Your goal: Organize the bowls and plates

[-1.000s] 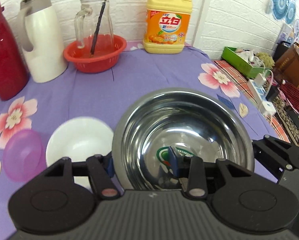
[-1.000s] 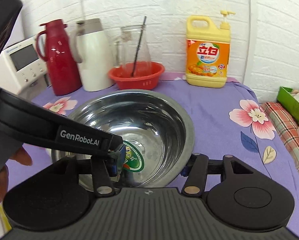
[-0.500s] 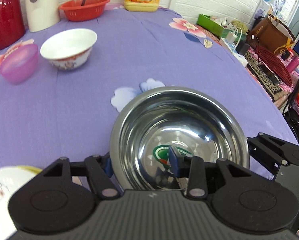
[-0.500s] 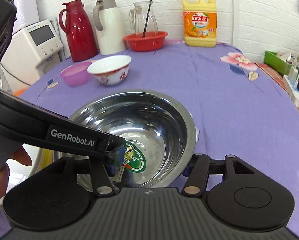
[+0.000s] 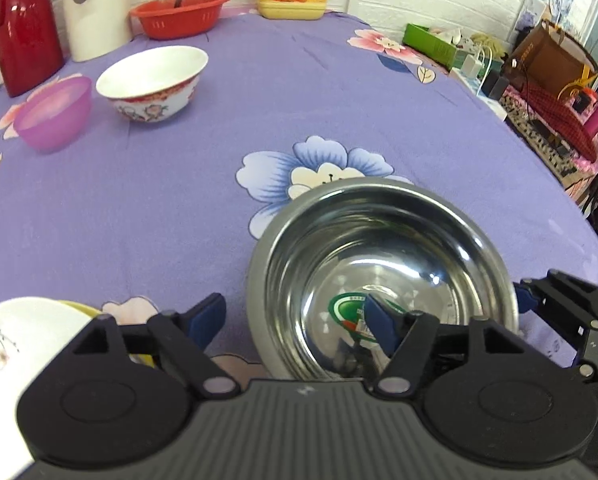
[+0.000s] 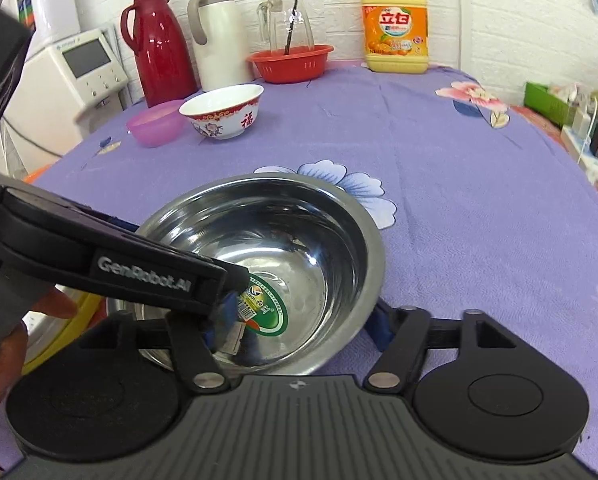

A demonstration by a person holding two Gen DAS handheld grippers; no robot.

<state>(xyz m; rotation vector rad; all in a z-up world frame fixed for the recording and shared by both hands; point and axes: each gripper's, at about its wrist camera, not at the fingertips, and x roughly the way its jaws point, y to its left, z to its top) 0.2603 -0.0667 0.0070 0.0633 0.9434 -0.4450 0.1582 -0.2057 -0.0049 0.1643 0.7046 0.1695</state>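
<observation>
A steel bowl (image 5: 383,264) with a green sticker inside rests on the purple cloth near the table's front edge; it also shows in the right wrist view (image 6: 267,256). My left gripper (image 5: 295,320) is open, its jaws astride the bowl's left rim without pinching it. My right gripper (image 6: 299,324) is open too, its jaws astride the right rim. A white bowl with red pattern (image 5: 153,82) and a pink plastic bowl (image 5: 53,112) stand at the far left. A white plate on a yellow plate (image 5: 15,344) lies at the near left.
At the back stand a red thermos (image 6: 157,44), a white jug (image 6: 217,36), a red basket with a glass pitcher (image 6: 290,62) and a yellow detergent bottle (image 6: 395,28). The table edge runs close on the right, with clutter (image 5: 539,92) below.
The steel bowl came back from the far side of the table to the near edge and was set down. Both grippers have opened off its rim.
</observation>
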